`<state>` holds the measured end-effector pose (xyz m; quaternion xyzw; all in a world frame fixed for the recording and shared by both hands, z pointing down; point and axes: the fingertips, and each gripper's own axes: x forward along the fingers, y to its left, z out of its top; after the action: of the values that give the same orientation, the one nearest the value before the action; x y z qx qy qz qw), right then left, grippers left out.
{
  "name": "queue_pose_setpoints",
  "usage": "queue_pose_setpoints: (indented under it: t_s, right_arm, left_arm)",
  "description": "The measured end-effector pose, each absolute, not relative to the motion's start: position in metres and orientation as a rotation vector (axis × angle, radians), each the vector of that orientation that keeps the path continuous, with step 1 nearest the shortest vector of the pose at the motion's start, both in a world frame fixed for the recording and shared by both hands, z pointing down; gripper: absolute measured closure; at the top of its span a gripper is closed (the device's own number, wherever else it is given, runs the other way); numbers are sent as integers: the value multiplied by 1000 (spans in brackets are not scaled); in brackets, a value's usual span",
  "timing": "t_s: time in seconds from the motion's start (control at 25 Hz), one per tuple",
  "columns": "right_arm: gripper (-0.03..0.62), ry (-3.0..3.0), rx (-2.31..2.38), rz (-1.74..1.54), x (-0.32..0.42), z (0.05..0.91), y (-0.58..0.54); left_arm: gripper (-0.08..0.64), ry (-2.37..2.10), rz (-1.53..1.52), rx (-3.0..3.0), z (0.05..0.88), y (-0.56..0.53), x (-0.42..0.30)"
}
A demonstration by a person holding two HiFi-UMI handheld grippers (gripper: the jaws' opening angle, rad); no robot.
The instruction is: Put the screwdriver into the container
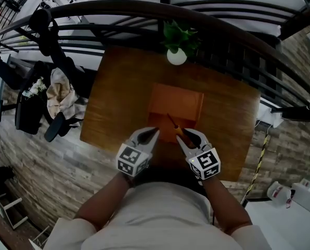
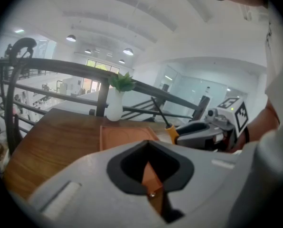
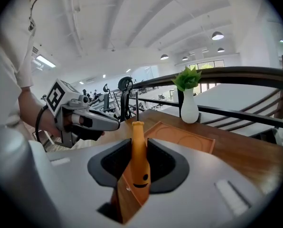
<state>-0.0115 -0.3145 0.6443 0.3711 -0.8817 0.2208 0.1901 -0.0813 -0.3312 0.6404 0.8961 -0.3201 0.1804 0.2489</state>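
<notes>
Two grippers sit side by side above the near part of the table. My right gripper has its jaws clamped on the screwdriver. The orange handle stands between the pads, and the thin dark shaft sticks out past the jaw tips, tilted up and toward the left gripper's side. My left gripper has its jaws together with nothing held. Through the hollow between its pads I see only the orange tray beyond. That tray lies flat on the table, just ahead of and below both sets of jaws. In the head view the shaft's tip lines up over the tray's near edge. Farther out past the tray, straight ahead of the jaws, a white vase with a green plant stands at the table's far edge. Behind it runs a dark curved railing.
</notes>
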Motion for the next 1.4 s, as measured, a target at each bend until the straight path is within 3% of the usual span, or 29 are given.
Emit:
queue_pose_setpoints:
  t_s: [1.4]
  right_arm:
    - [482, -2164, 795, 732, -23, 781, -313]
  left_arm:
    - [555, -853, 630, 2297, 742, -340, -89]
